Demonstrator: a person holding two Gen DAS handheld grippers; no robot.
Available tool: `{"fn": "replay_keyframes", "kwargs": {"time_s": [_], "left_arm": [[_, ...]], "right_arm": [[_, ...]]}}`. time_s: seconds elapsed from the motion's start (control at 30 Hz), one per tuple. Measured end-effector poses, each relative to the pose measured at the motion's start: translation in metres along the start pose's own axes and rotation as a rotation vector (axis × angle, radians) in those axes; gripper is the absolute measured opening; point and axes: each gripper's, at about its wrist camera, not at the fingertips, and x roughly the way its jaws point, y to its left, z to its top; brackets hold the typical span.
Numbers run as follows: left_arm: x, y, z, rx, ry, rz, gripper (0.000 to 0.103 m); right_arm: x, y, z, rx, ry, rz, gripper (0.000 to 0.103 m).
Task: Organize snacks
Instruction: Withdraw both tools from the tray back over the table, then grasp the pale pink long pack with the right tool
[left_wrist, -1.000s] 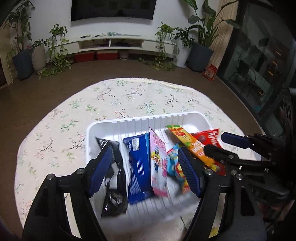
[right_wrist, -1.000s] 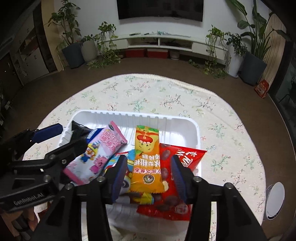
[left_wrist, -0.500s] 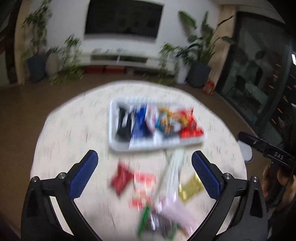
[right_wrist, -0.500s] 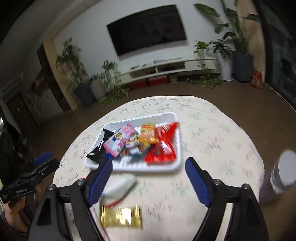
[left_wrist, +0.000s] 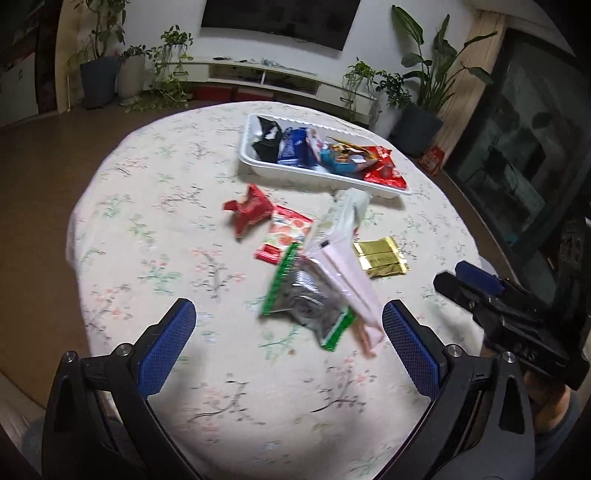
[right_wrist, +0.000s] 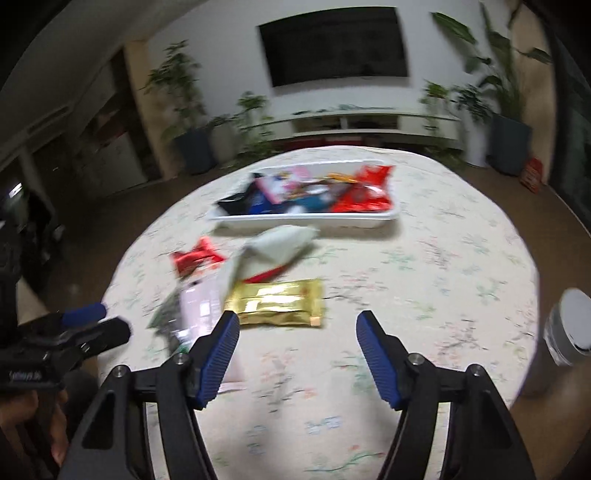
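Midway through the snack sort: both claws empty, poised above the round worktop in its floral cloth (left_wrist: 155, 206), between one pick and the next. Left claw (left_wrist: 288, 347) spread to its widest, blue pads bare, nothing between them. Right claw (right_wrist: 295, 354) roughly half open and closing, pads likewise bare, only cloth beneath.

At the far side of the worktop, the white rectangular plastic tray (left_wrist: 258, 162) already filled with a row of packets, black at the left end through blue to red at the right. Loose on the cloth between tray and claws, the packets yet to be filed: a crumpled red wrapper (left_wrist: 249, 210), a flat red-and-white packet with a fruit print (left_wrist: 284, 236), a long pale pink-and-white pouch (left_wrist: 343, 251), a clear bag with green edges and dark contents (left_wrist: 306, 299) overlapping that pouch, and a flat gold foil packet (right_wrist: 277, 302).

Judged next: a fresh pick from the loose heap. Gold foil packet just ahead of the right claw, lying apart and flat, so a low approach with pads either side of its narrow width. Green-edged bag nearest the left claw, though lapped against the pink pouch, hence a risk of dragging both. Then carriage to the tray, with little free room visible there.
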Motion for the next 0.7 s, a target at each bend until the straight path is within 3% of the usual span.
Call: {"fn": "replay_keyframes", "kwargs": {"time_s": [0.13, 0.4, 0.7], "left_arm": [[-0.011, 0.006, 0.005, 0.021, -0.027, 0.018, 0.102], [-0.017, 0.023, 0.003, -0.008, -0.043, -0.018, 0.102], [-0.017, 0.038, -0.002, -0.036, -0.052, -0.040, 0.102]], "right_arm": [[0.009, 0.021, -0.008, -0.053, 0.055, 0.056, 0.068], [0.036, 0.059, -0.010, -0.190, 0.146, 0.067, 0.046], [0.062, 0.064, -0.009, -0.201, 0.232, 0.052, 0.045]]}}
